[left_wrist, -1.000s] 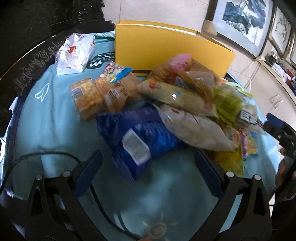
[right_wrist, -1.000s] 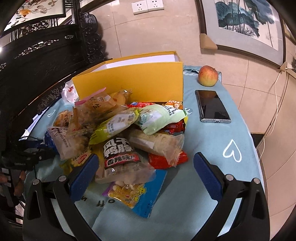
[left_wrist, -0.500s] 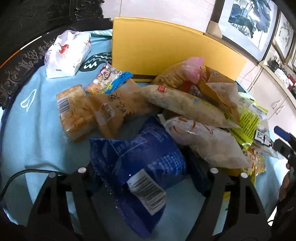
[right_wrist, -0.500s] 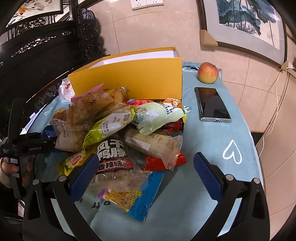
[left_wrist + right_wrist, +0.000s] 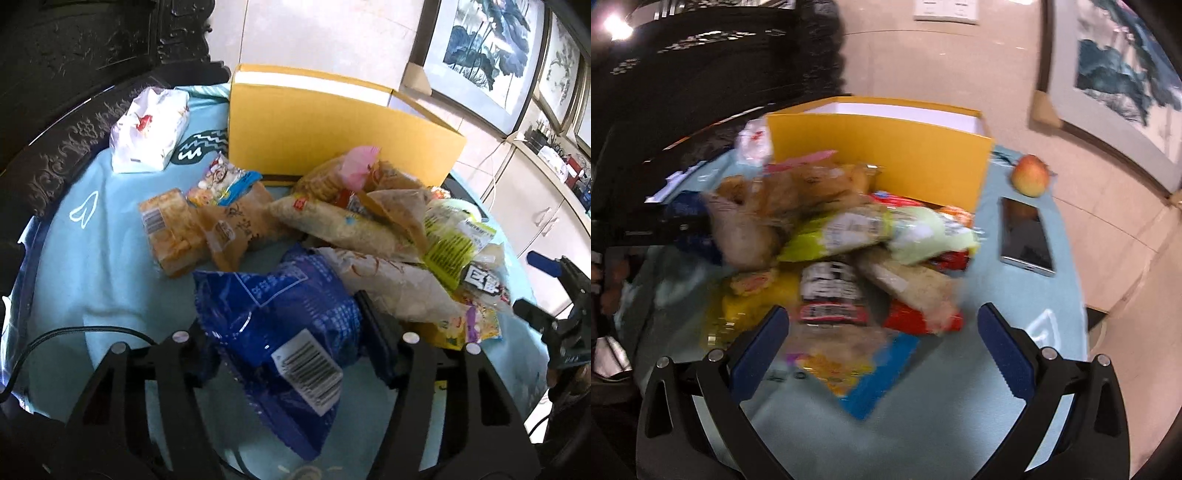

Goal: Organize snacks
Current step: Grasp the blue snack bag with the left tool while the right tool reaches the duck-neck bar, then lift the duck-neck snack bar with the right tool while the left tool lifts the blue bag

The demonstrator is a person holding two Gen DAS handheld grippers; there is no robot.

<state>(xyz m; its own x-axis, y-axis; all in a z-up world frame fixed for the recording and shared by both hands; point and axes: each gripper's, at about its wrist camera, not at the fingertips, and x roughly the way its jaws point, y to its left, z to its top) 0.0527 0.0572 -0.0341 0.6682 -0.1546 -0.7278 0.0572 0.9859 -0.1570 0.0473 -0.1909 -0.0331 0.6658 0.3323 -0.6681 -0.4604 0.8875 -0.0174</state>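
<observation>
Left gripper [image 5: 291, 343] closing on the blue snack bag [image 5: 280, 325] at the pile's near left edge, pads pinching its crinkly, puffy middle: light, slippery foil, likely fragile contents; right gripper [image 5: 882, 343] spread, empty.

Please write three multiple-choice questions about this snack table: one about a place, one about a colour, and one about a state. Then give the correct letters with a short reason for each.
1. Where does the apple lie?
A. inside the box
B. on the cloth beyond the phone
C. on top of the snack pile

2. What colour is the open box behind the snacks?
A. yellow
B. red
C. white

3. What is between the fingers of the left gripper?
A. nothing
B. the white tissue pack
C. the blue snack bag

Answers:
1 B: the apple sits on the blue tablecloth just past the phone's far end.
2 A: its outer walls are yellow.
3 C: the jaws are closing with the blue bag between them; the right gripper is open and empty.
</observation>
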